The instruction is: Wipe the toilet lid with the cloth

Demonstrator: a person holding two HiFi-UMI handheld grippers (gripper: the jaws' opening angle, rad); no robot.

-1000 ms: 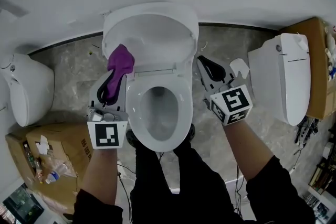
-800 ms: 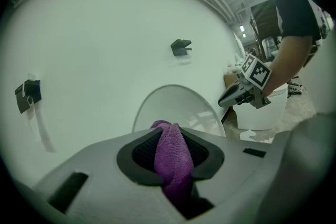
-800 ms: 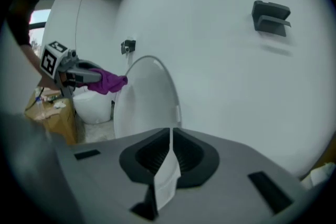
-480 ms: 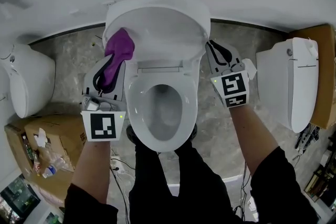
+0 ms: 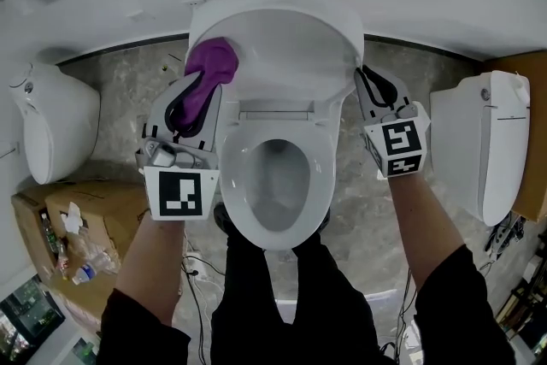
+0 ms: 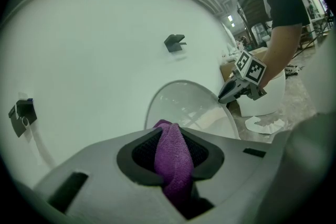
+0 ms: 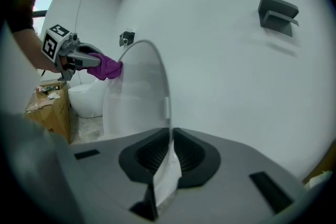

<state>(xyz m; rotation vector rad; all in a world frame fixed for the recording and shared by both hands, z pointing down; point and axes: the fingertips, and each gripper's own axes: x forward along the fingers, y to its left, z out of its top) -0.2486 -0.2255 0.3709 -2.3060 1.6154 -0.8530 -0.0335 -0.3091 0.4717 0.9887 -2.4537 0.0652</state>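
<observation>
Toilet lid [image 5: 282, 38] in right gripper [image 7: 169, 153], one purple cloth [image 5: 212, 64] in left gripper [image 6: 171, 152].

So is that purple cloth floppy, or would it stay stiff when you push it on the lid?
Probably floppy: the purple cloth is bunched and folded where the left gripper pinches it. It would likely squash flat against the toilet lid when pushed. It looks fuzzy, so it probably won't slip out easily.

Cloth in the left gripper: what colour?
The cloth is purple, clearest in the left gripper view.
</observation>
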